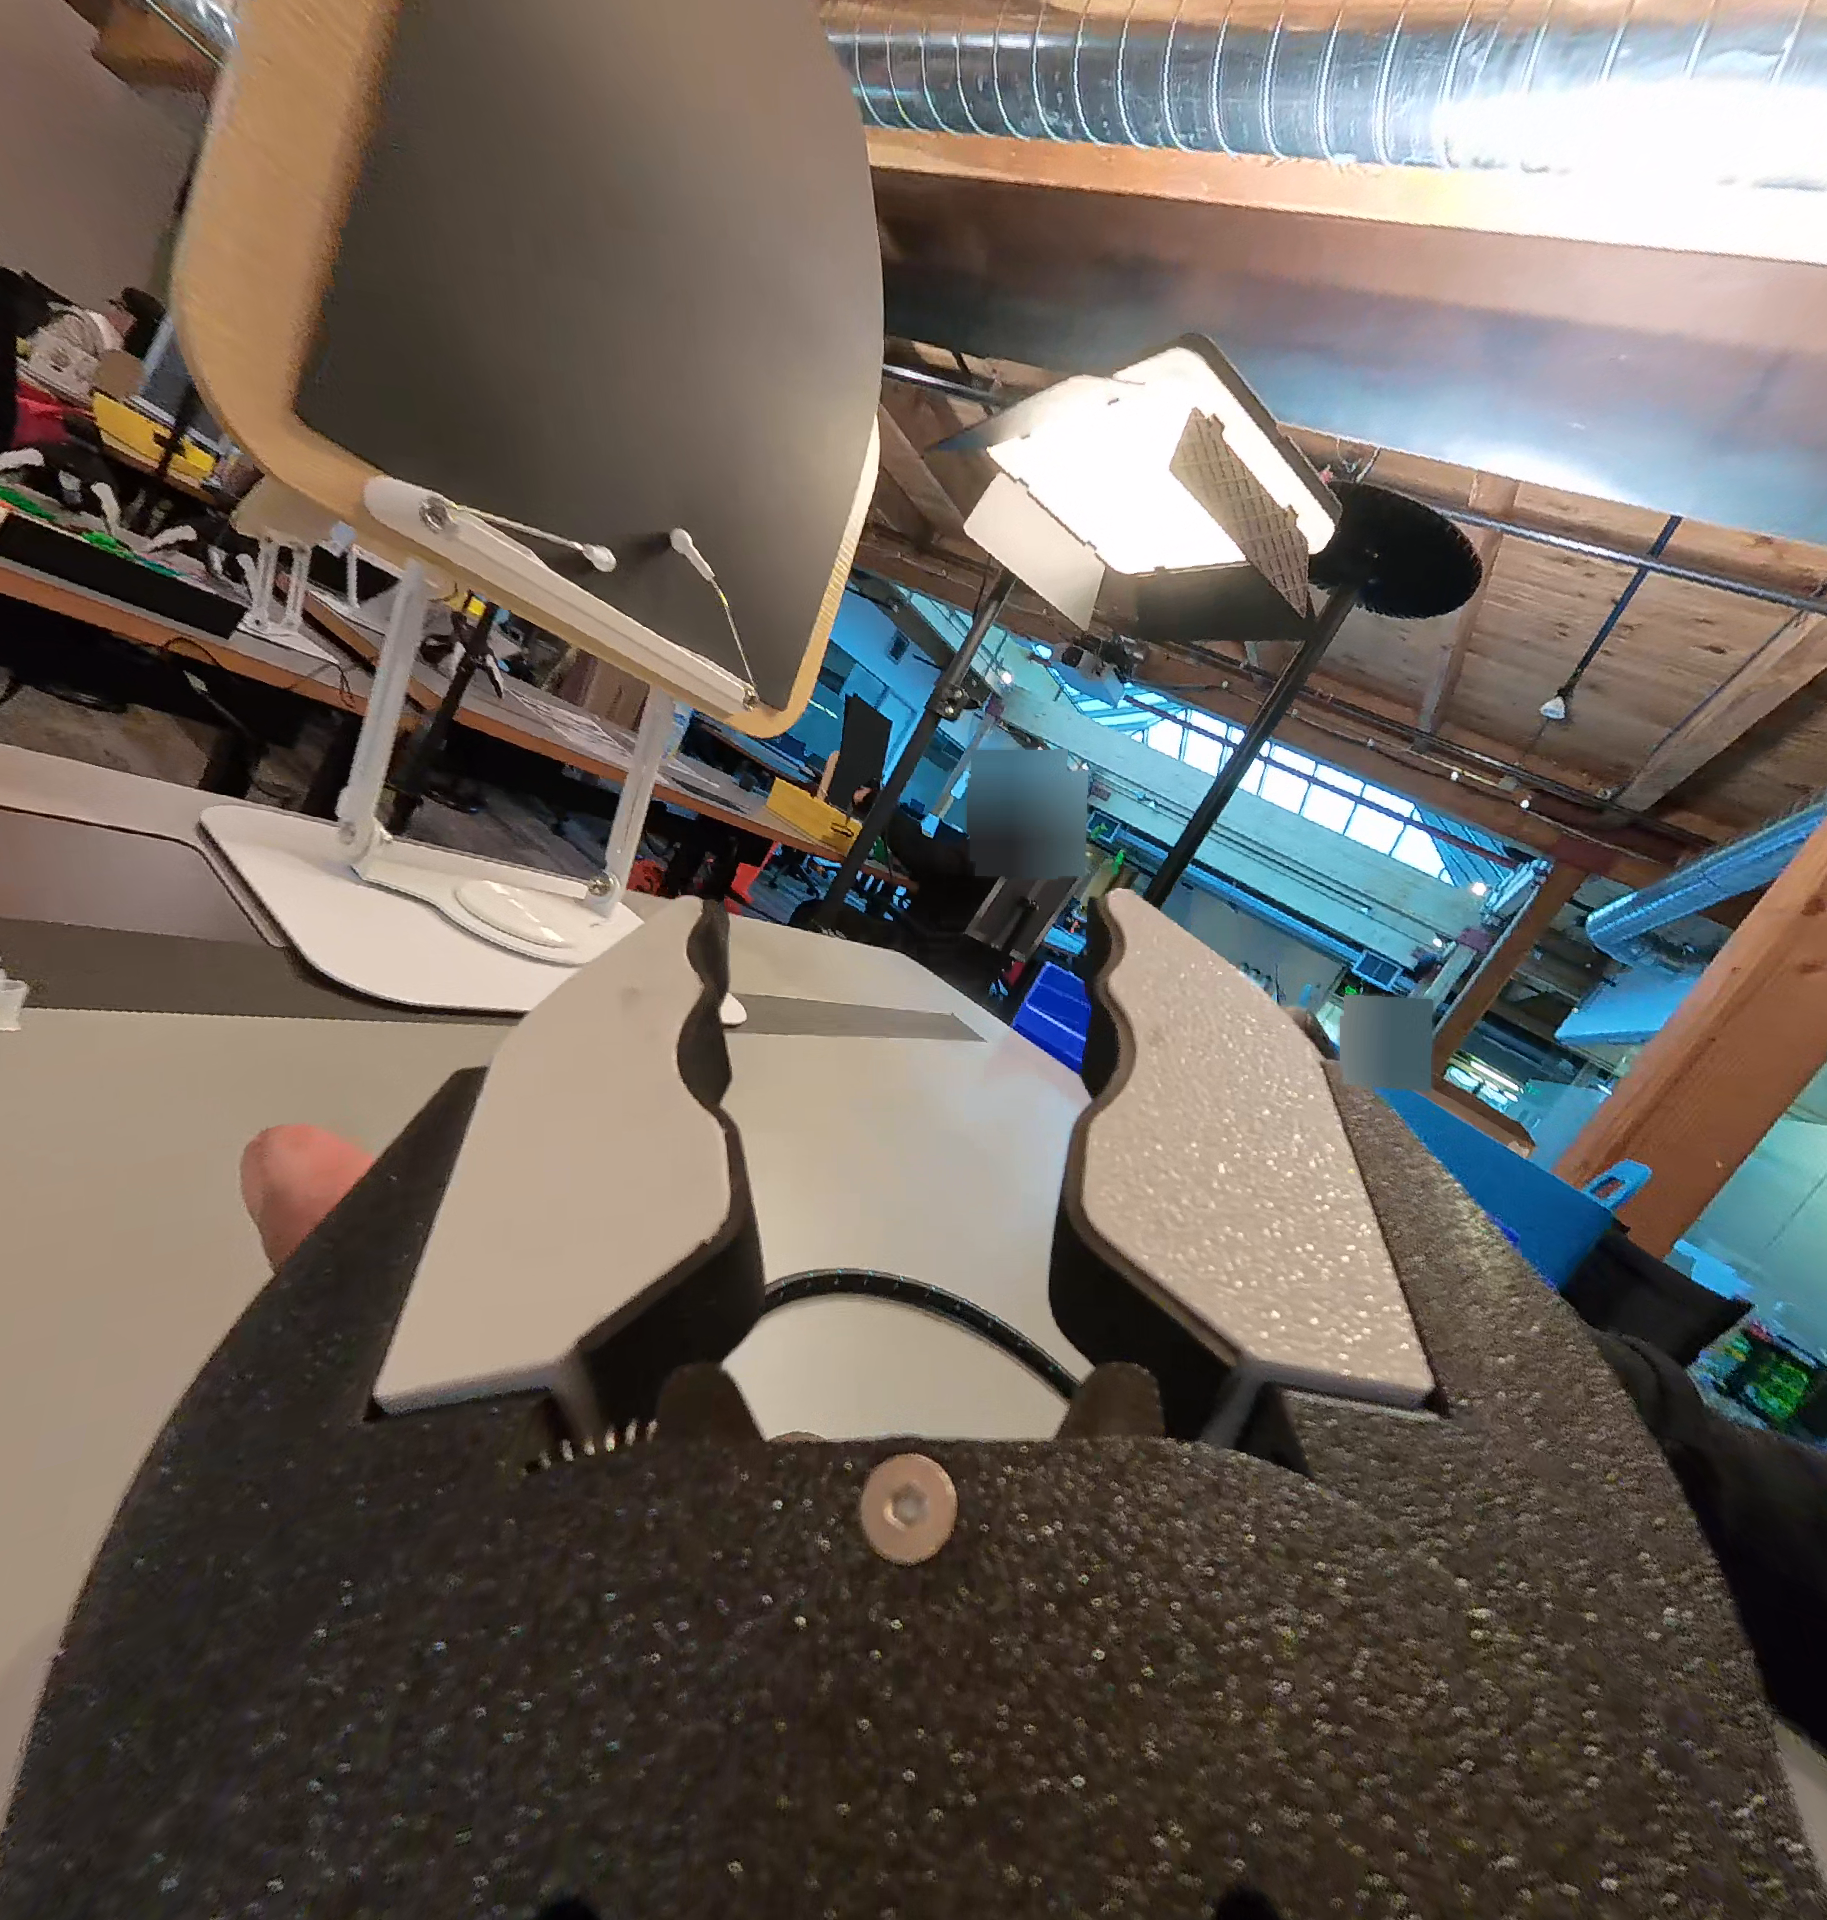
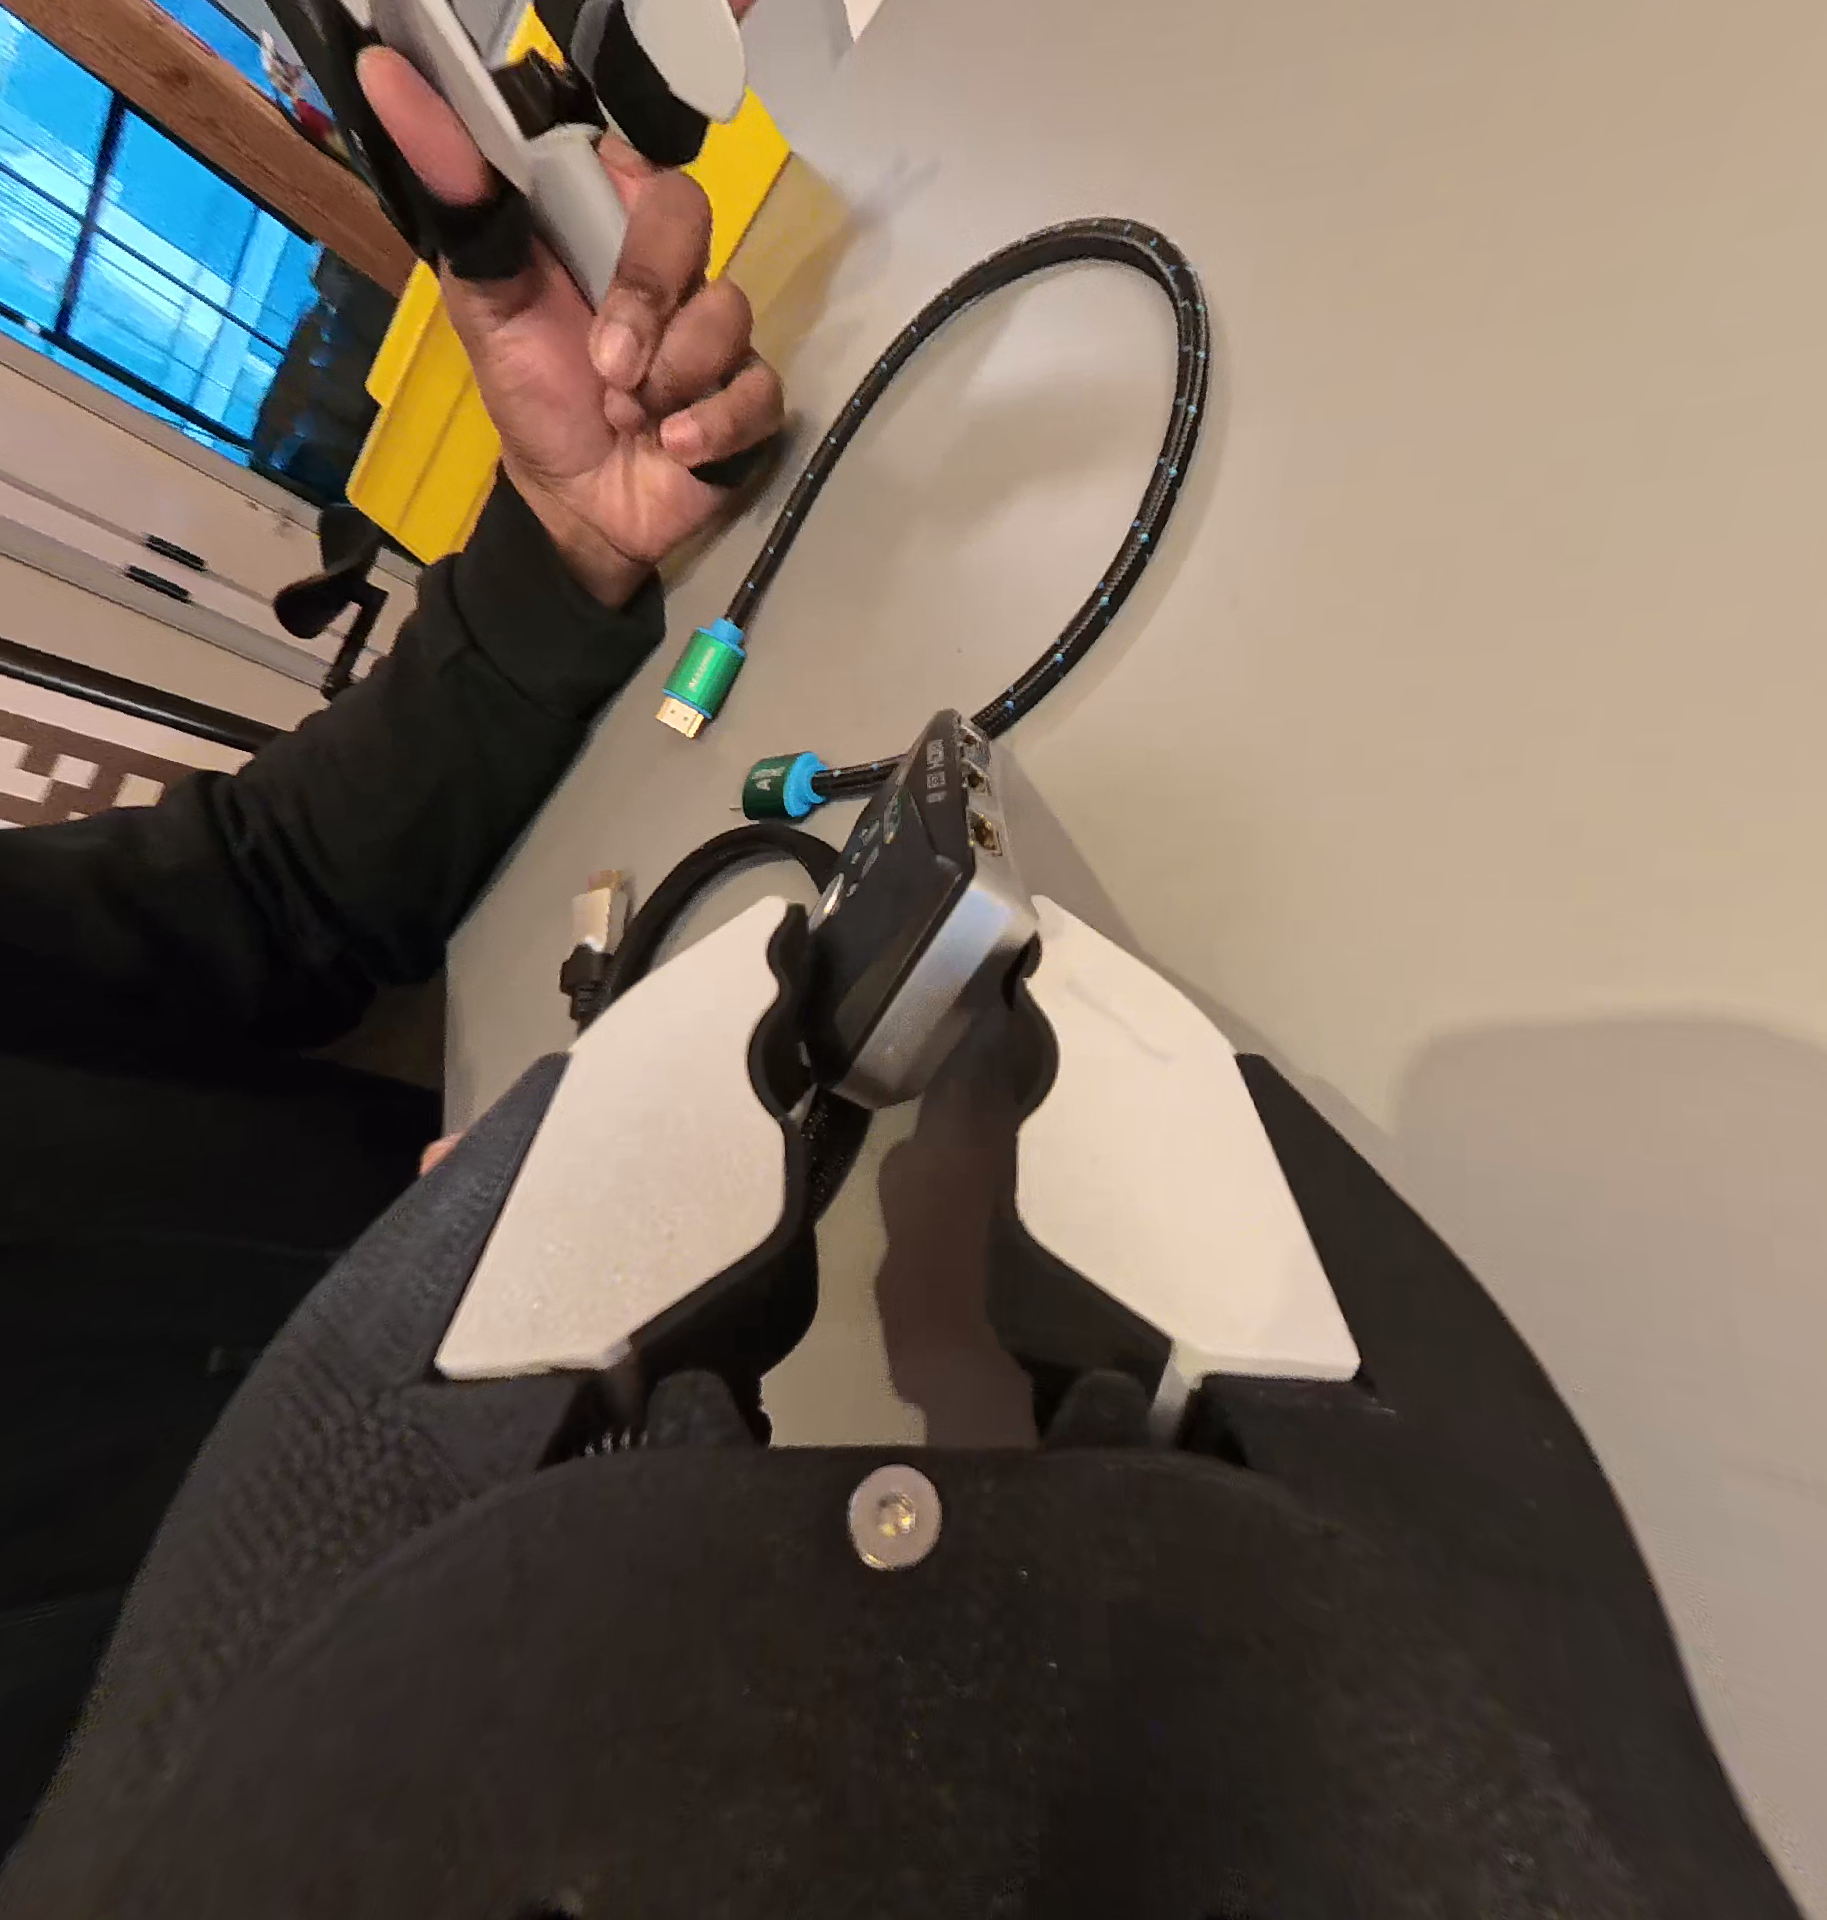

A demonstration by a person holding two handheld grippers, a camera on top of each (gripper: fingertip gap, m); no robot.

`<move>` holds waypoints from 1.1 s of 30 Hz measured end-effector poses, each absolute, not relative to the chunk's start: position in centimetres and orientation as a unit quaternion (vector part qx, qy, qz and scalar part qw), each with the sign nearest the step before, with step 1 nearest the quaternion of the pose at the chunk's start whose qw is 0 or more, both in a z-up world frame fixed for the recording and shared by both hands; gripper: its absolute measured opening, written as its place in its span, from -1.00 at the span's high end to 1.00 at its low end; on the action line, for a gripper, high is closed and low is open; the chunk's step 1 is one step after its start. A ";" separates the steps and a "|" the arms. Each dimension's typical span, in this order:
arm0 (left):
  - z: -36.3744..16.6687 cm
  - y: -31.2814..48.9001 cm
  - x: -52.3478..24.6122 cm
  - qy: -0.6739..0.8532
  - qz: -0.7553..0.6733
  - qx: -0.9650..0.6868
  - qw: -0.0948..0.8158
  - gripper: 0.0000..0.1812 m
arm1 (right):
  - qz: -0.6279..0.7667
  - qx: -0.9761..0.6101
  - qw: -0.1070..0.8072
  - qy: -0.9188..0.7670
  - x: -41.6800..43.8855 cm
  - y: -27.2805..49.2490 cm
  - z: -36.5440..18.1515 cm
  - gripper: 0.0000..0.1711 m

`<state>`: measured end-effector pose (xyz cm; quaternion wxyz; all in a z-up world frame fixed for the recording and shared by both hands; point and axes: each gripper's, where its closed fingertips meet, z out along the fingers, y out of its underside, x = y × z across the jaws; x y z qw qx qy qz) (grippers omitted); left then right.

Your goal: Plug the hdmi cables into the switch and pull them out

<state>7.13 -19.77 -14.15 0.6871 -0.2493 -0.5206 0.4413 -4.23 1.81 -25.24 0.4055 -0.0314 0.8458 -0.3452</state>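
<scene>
My right gripper (image 2: pixel 904 940) is shut on the HDMI switch (image 2: pixel 914 914), a black and silver box with its ports facing away from me, held just above the grey table (image 2: pixel 1460 623). A braided black cable (image 2: pixel 1148 416) loops on the table; both its green plugs (image 2: pixel 703 675) (image 2: pixel 779 787) lie loose near the table edge, neither in the switch. A second black cable with a silver plug (image 2: pixel 599 912) lies left of my fingers. My left gripper (image 1: pixel 904 935) is open and empty, raised and tilted upward; a piece of cable (image 1: pixel 919 1299) shows under it. It also shows in the right wrist view (image 2: pixel 618 94), held in a hand.
A white stand holding a dark board (image 1: pixel 576 364) sits on the table at the far left. A bright lamp panel (image 1: pixel 1148 488) on a tripod stands behind. A person's black sleeve (image 2: pixel 265 883) lies along the table's near edge. A yellow bin (image 2: pixel 441 416) stands beyond the edge. About 25 cm separates my left fingertips from my right.
</scene>
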 end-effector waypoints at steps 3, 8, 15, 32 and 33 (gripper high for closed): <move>-14.6 -18.8 6.2 -0.525 0.425 -0.274 0.684 0.27 | -0.349 -0.023 0.421 0.837 -4.1 1.6 -25.1 0.60; -14.0 -15.9 5.1 -0.511 0.393 -0.317 0.695 0.33 | -0.410 -0.057 0.417 0.809 -4.1 1.2 -23.0 0.65; -13.6 -10.2 3.7 -0.494 0.286 -0.372 0.732 0.38 | -0.531 -0.153 0.396 0.733 -2.9 1.6 -18.4 0.69; -16.9 2.7 1.5 -0.424 0.184 -0.583 0.668 0.54 | -0.614 -0.188 0.438 0.629 -0.1 2.8 -15.3 0.74; -16.9 2.8 1.5 -0.422 0.189 -0.585 0.666 0.59 | -0.611 -0.188 0.440 0.630 0.2 2.7 -15.4 0.74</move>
